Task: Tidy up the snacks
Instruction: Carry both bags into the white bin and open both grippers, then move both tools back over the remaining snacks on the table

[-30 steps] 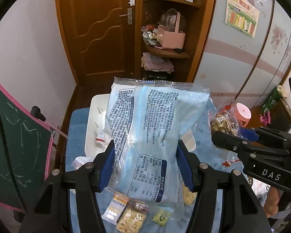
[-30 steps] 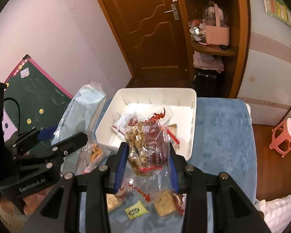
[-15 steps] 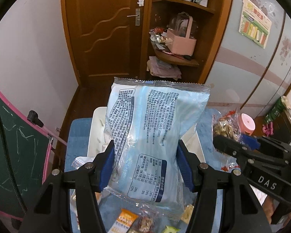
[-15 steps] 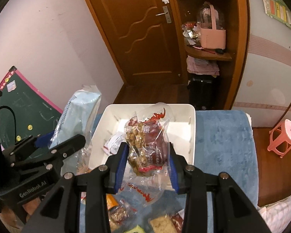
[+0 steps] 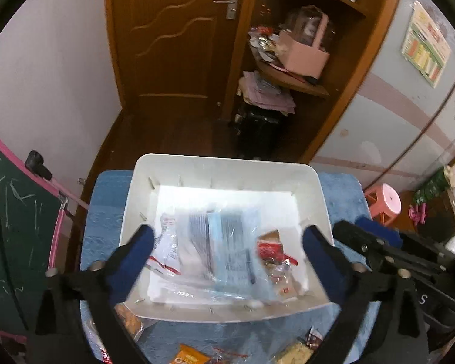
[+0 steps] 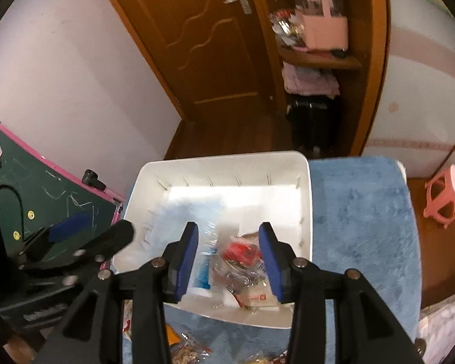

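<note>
Both hand-held grippers tilt steeply down over the white bin (image 5: 227, 170). Left hand-held gripper (image 5: 227, 236): jaws just sprung wide, empty; pale blue snack bag (image 5: 227, 251) flat in bin, long axis running away from camera. Right hand-held gripper (image 6: 229, 256): jaws easing apart, red-and-clear snack pouch (image 6: 242, 261) between them, contact unclear.

The white bin (image 5: 227, 166) is open from above, its far half bare. A pale blue packet (image 5: 227, 242) and red snack bag (image 6: 242, 251) cover the near floor. Blue cloth (image 6: 358, 212) right of it lies clear; loose snacks (image 5: 188, 358) crowd the near edge.
</note>
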Demonstrator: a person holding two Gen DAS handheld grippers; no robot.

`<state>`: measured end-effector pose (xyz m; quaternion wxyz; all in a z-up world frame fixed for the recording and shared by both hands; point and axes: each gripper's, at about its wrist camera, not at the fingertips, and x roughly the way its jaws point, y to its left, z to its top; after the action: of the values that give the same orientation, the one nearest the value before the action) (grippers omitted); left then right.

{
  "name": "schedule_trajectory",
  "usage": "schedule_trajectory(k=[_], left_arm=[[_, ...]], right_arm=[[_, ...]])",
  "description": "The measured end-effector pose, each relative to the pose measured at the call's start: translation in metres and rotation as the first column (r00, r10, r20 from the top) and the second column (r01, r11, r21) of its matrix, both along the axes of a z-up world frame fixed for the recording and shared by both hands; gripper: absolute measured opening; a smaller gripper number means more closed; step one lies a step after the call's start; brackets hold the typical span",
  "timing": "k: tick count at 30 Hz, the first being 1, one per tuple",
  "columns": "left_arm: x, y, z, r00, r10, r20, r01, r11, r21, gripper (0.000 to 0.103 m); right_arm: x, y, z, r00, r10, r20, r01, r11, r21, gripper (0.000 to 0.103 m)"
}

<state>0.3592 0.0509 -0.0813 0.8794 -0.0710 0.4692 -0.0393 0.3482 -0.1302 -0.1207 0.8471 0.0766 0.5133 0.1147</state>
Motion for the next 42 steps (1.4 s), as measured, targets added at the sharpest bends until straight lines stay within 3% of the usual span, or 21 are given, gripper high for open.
schedule_trajectory(k=[7, 16, 32, 42], left_arm=[[-0.007, 0.002, -0.004, 1.000, 0.022, 0.019, -0.023, 0.997, 0.076, 0.102], [-0.028, -0.009, 0.008, 0.999, 0.000, 0.043, -0.005, 0.994, 0.105, 0.102], [-0.104, -0.008, 0.079, 0.984, 0.041, 0.175, -0.062, 0.992, 0.114, 0.102], [-0.164, -0.016, 0.096, 0.975, 0.034, 0.218, -0.068, 0.986, 0.151, 0.102]], right_arm=[[-0.006, -0.004, -0.014, 0.999, -0.002, -0.043, 0.002, 1.000, 0.003, 0.045], [-0.023, -0.007, -0.008, 0.999, 0.015, -0.037, -0.016, 1.000, -0.013, 0.045], [-0.076, -0.031, 0.030, 1.000, 0.022, 0.021, -0.022, 1.000, -0.005, 0.045], [-0.122, -0.043, 0.045, 0.998, 0.034, 0.047, -0.033, 0.999, -0.016, 0.045]])
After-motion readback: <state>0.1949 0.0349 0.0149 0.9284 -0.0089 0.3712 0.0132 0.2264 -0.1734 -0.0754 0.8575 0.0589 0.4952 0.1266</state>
